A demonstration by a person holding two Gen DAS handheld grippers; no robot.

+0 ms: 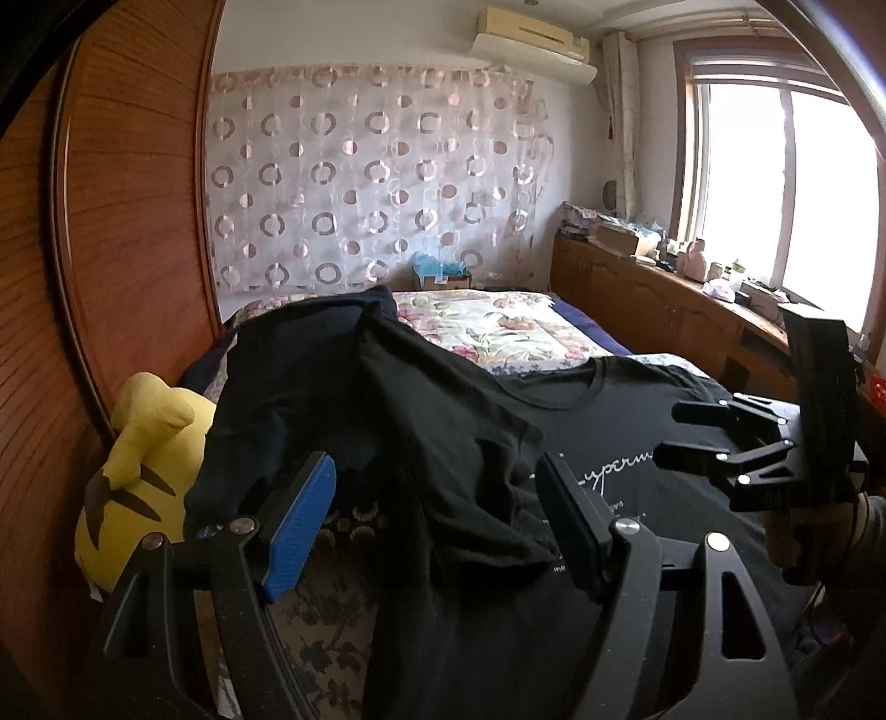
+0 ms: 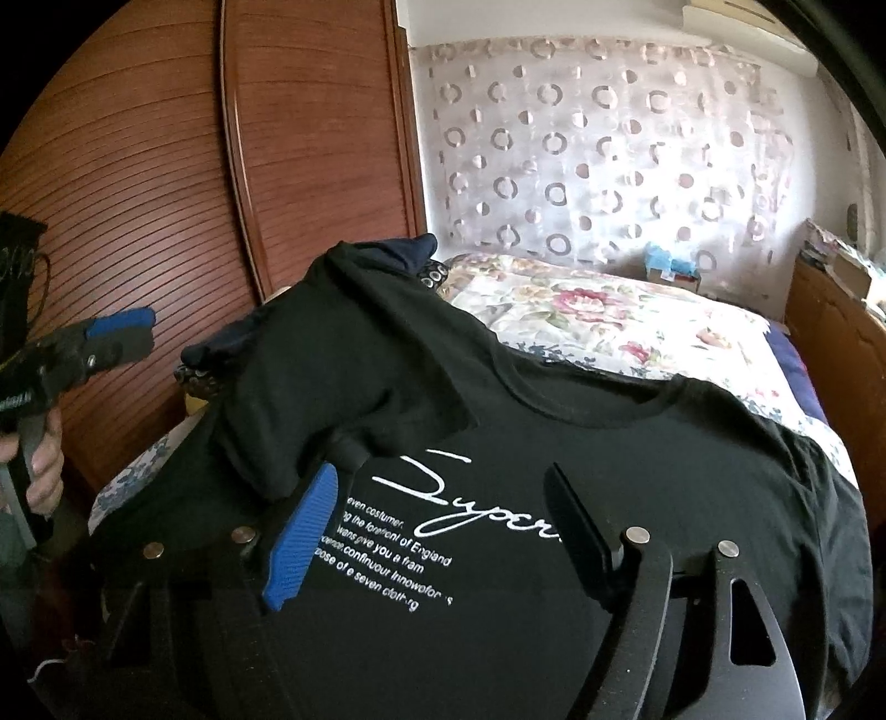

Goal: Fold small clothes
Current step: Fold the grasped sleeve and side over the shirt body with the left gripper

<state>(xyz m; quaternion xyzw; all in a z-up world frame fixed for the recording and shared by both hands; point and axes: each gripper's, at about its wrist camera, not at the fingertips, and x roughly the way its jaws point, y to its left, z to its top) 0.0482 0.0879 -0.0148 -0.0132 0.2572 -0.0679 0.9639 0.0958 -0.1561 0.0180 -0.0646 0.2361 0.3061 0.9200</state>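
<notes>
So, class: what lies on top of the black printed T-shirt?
A heap of dark clothes covers one shoulder of the black printed T-shirt. The chest print and collar stay bare; anything beneath the heap is hidden.

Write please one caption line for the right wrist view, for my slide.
Open right tongs hover over a black printed T-shirt spread on a floral bed, one sleeve folded inward.

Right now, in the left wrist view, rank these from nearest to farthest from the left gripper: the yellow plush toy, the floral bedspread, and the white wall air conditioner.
1. Yellow plush toy: just left of the left gripper, against the wooden wardrobe.
2. Floral bedspread: ahead, beyond the dark clothes.
3. White wall air conditioner: farthest, high on the back wall.
</notes>
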